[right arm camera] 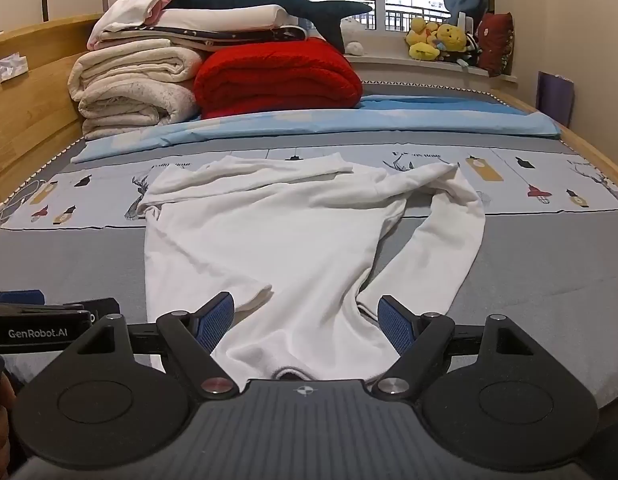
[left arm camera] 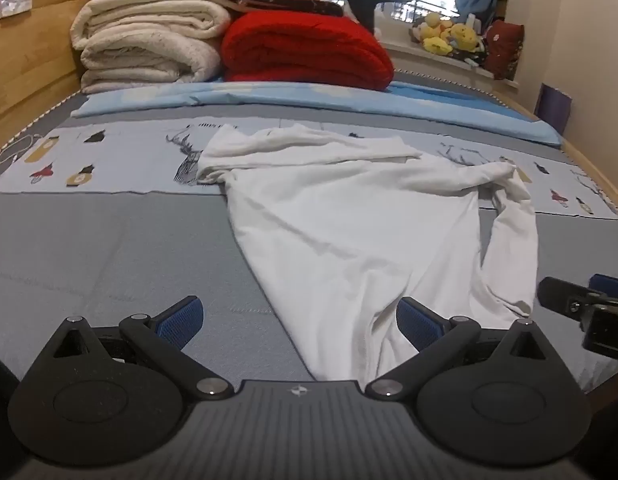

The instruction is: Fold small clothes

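Hem first: white top (right arm camera: 269, 248) lies crumpled on the bed (right arm camera: 69, 264), near edge between both my tools. Left gripper (left arm camera: 299, 324) and right gripper (right arm camera: 305, 318) gape wide, holding nothing. Next, I judge, pinch the hem corners.
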Available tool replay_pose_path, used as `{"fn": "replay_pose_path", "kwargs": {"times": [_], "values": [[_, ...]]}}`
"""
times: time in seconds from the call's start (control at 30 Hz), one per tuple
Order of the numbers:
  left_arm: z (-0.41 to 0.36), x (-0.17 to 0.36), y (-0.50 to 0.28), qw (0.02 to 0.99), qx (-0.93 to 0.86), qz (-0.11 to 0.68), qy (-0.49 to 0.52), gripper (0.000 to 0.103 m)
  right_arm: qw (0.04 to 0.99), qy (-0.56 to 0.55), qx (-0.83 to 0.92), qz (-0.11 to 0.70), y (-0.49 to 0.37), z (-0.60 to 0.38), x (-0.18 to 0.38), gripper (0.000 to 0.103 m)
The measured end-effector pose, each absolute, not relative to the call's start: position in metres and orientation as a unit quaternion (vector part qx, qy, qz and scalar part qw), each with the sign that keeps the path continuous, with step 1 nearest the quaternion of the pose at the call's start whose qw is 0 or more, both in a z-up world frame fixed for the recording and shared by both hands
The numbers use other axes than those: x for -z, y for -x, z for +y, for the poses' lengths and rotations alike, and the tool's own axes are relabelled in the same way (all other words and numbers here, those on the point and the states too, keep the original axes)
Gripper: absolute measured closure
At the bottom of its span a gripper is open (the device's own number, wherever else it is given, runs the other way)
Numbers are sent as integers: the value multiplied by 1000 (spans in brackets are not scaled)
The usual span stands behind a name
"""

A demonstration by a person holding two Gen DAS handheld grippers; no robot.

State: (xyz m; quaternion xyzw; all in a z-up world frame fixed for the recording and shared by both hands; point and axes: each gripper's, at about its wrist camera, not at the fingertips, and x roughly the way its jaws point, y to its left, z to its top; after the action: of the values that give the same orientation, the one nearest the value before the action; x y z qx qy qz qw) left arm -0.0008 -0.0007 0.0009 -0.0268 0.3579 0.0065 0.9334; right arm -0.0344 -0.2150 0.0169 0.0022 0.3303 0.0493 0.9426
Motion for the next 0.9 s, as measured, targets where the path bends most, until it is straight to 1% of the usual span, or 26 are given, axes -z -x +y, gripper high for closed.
{"fn": "replay_pose_path", "kwargs": {"times": [0.47,0.63,0.67,0.9], "values": [[-13,-14,8,945,35,324,9,0,942,2,-50,331,33,-214,-15,23],[-12,-17,9,944,37,326,11,1,942,2,-50,331,33,-213,-16,23],[-11,-17,9,941,40,337,18,1,942,2,-50,331,33,-213,-16,23],[-11,-17,11,943,43,331,25,1,942,2,-50,331,33,-213,-16,23]]}}
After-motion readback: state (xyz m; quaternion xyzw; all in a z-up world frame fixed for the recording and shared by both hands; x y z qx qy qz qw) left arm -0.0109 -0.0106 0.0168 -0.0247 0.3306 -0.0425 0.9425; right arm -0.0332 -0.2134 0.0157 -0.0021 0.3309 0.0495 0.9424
